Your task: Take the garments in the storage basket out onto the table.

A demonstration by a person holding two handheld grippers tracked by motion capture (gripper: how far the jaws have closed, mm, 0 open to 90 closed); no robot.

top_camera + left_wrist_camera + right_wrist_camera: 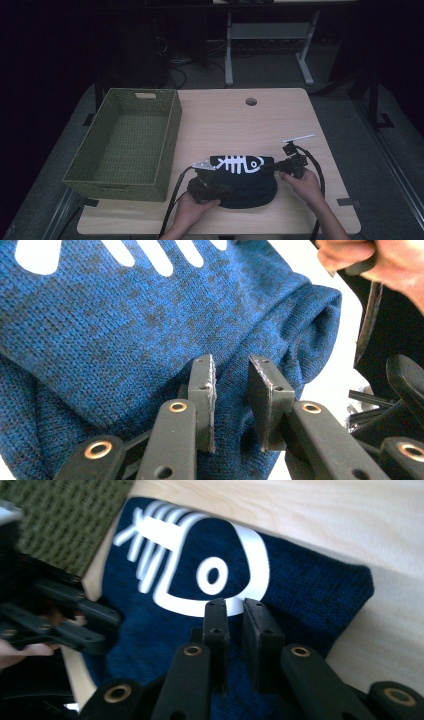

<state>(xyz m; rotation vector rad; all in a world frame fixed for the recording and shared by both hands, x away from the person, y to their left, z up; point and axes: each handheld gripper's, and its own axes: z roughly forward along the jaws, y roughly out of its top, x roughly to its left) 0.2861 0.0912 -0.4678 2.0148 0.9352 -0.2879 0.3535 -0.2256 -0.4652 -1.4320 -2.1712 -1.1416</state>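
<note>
A dark blue knit garment with a white fish-skeleton print lies folded near the front edge of the wooden table. My left gripper is at the garment's left front. In the left gripper view its jaws stand narrowly apart, pinching the blue knit. My right gripper is at the right end of the printed fold. In the right gripper view, the right gripper has its jaws almost together on the cloth, just below the fish head.
A green woven basket stands on the table's left half, close to the garment; its wall is also in the right gripper view. A cable hole is at the table's back. Table legs and cables lie beyond.
</note>
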